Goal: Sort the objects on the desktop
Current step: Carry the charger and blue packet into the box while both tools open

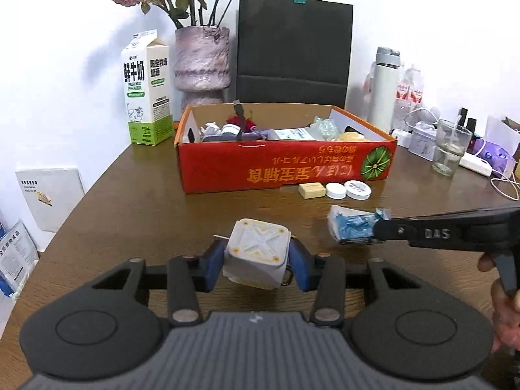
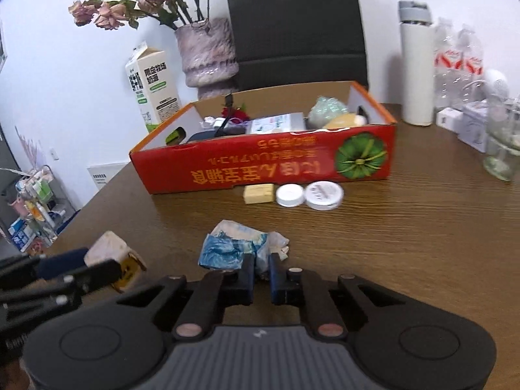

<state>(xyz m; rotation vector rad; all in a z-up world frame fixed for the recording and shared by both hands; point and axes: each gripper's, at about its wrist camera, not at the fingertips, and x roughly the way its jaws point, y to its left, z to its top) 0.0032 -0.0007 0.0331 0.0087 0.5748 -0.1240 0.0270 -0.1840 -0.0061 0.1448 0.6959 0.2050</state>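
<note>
My left gripper (image 1: 256, 265) is shut on a white and yellow cube-shaped object (image 1: 256, 256) and holds it just above the brown table. It also shows in the right wrist view (image 2: 110, 253). My right gripper (image 2: 261, 271) is shut on a crumpled blue and white wrapper (image 2: 234, 248), seen from the side in the left wrist view (image 1: 354, 226). A red cardboard box (image 1: 282, 165) with several items inside stands behind both. A yellow block (image 1: 312, 190) and two white lids (image 1: 336, 190) lie in front of the box.
A milk carton (image 1: 146, 91), a vase of dried roses (image 1: 201, 61) and a black paper bag (image 1: 292, 52) stand at the back. A white flask (image 1: 385, 87), water bottles, a glass (image 1: 450, 149) and cables crowd the right side.
</note>
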